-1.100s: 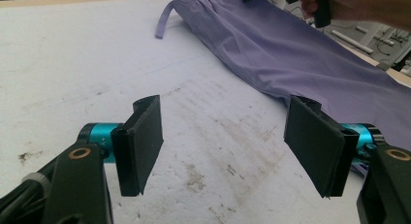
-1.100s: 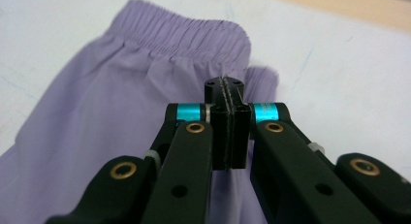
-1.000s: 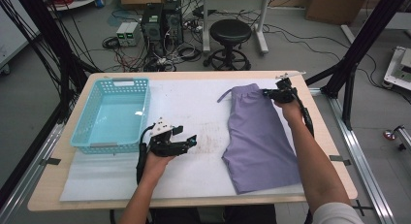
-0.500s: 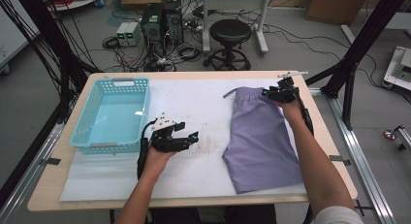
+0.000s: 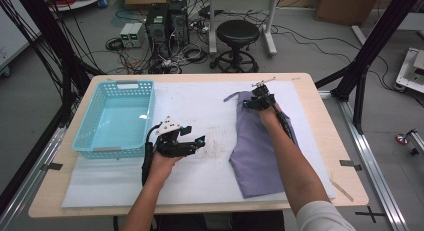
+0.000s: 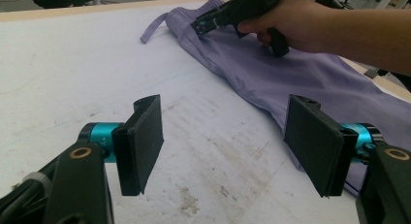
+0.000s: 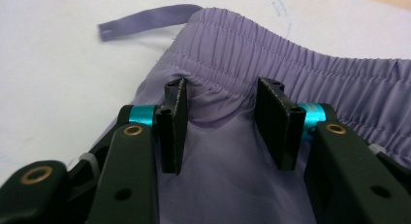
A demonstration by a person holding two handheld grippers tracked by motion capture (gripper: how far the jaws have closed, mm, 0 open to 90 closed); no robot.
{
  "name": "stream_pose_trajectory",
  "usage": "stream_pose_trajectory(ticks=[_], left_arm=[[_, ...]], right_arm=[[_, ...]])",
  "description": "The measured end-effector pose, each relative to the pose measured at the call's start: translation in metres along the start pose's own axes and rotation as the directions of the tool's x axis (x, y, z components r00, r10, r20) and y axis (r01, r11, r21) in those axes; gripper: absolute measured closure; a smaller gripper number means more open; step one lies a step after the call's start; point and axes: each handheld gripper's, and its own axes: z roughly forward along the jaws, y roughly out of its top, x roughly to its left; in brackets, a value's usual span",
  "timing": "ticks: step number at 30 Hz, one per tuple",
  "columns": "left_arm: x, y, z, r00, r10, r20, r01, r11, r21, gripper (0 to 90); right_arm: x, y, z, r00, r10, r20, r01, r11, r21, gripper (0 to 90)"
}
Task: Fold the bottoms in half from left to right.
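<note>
A pair of purple shorts (image 5: pixel 260 151) lies flat on the right half of the white mat (image 5: pixel 200 101), its elastic waistband (image 7: pixel 271 44) at the far end. A loose drawstring (image 7: pixel 145 18) trails to the left of the waistband. My right gripper (image 7: pixel 223 122) rests on the cloth just below the waistband. Its jaws have just been opening and now stand half apart with a raised fold of purple cloth between them. My left gripper (image 6: pixel 228 146) hovers over the stained middle of the mat with wide open, empty jaws, left of the shorts (image 6: pixel 310 73).
A light blue plastic basket (image 5: pixel 117 151) stands empty on the table's left side, beside the left hand. The mat covers most of the wooden tabletop (image 5: pixel 320 96). Black frame posts flank the table; a stool and cables are beyond its far edge.
The right gripper has moved left along the top of the shorts and dropped onto the waistband, with its jaws now apart. The waistband looks bunched narrower. The left hand has kept still.
</note>
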Motion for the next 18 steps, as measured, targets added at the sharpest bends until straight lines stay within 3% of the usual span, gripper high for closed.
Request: stream_pose_trajectory(ticks=[2,3,5,8,9,11,14,16,18], left_arm=[[0.001,0.000,0.001,1.0000,-0.001,0.002,0.001,1.0000,0.002,30.5],[0.001,0.000,0.001,1.0000,-0.001,0.002,0.001,1.0000,0.004,30.5],[0.002,-0.001,0.000,1.0000,-0.001,0.001,0.001,1.0000,0.002,30.5],[0.003,-0.001,0.001,1.0000,-0.006,0.003,0.006,1.0000,-0.003,30.5],[0.003,-0.001,0.002,1.0000,-0.006,0.003,0.006,1.0000,-0.002,30.5],[0.003,-0.001,0.003,0.9999,-0.009,0.007,0.009,1.0000,-0.003,30.5],[0.003,-0.002,0.004,0.9999,-0.007,0.010,0.007,1.0000,0.000,30.5],[0.003,-0.002,0.006,0.9998,-0.014,0.013,0.014,0.9999,0.001,30.5],[0.002,-0.002,0.006,0.9998,-0.013,0.012,0.013,0.9999,0.006,30.5]], right_arm=[[0.007,0.002,0.002,0.9991,-0.016,0.039,0.015,1.000,0.003,50.3],[0.009,0.002,0.002,0.9995,-0.015,0.029,0.015,1.000,0.003,45.5],[0.006,0.003,-0.005,0.9995,-0.001,-0.030,0.001,1.000,-0.020,45.1],[-0.013,0.004,-0.025,0.9930,0.058,-0.103,-0.069,0.992,-0.105,50.4],[-0.023,0.004,-0.034,0.9949,0.056,-0.083,-0.065,0.991,-0.117,54.9],[-0.040,0.000,-0.046,0.9987,0.031,-0.040,-0.035,0.994,-0.106,72.9],[-0.059,-0.010,-0.051,0.9997,0.006,-0.022,-0.007,0.999,-0.049,88.6],[-0.066,-0.019,-0.048,0.9996,-0.023,-0.015,0.023,1.000,0.001,90.0],[-0.069,-0.029,-0.043,0.9995,-0.032,-0.007,0.032,0.999,0.003,90.0]])
